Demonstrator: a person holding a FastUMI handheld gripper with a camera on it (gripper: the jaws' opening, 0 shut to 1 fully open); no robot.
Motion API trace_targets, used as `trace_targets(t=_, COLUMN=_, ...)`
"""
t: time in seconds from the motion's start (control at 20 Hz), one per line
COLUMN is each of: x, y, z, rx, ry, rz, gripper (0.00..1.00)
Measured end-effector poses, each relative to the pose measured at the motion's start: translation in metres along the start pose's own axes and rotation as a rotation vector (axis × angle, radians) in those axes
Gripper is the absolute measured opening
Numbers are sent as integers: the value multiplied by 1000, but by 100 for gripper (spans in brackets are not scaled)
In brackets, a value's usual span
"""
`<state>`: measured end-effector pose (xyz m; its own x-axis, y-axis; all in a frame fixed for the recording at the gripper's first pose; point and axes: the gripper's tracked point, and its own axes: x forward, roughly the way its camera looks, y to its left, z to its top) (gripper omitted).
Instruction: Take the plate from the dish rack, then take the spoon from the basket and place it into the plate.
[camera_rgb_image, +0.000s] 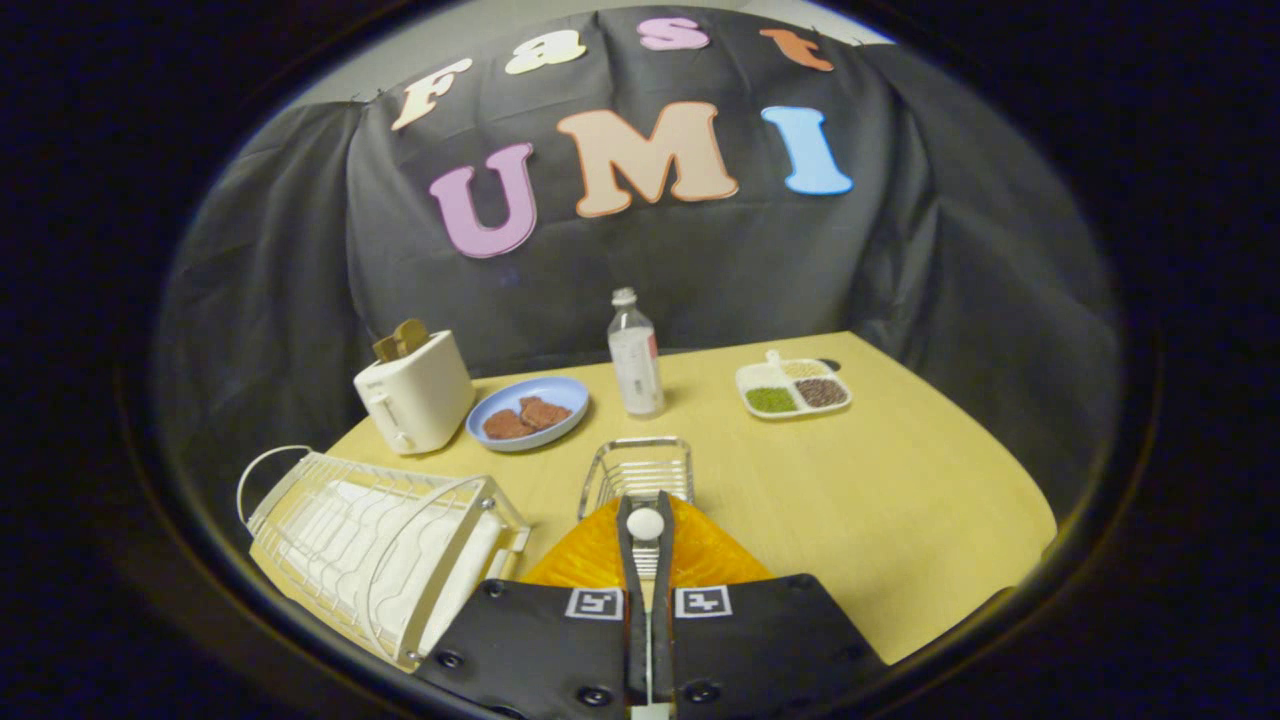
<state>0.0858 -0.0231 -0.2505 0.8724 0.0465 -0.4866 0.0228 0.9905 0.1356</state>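
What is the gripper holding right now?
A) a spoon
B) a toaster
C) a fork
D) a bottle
A: the fingers are closed on a thin handle with a white round bowl, the spoon, held over the orange plate just in front of the wire basket; the bottle and toaster stand farther back on the table.

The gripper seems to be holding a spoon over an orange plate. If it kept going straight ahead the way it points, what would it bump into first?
Most likely the wire basket, just beyond the orange plate. The gripper is shut on the white spoon and points straight at it. Depth is unclear, so it might pass above the basket toward the bottle.
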Motion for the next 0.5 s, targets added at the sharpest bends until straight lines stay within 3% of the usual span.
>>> trace_targets(t=0.1, x=-14, y=11, z=5, rx=22, ry=7, rz=37, gripper=5)
trace_targets(t=0.5, x=-64, y=-12, z=33, rx=66, ry=-31, rz=0, gripper=5)
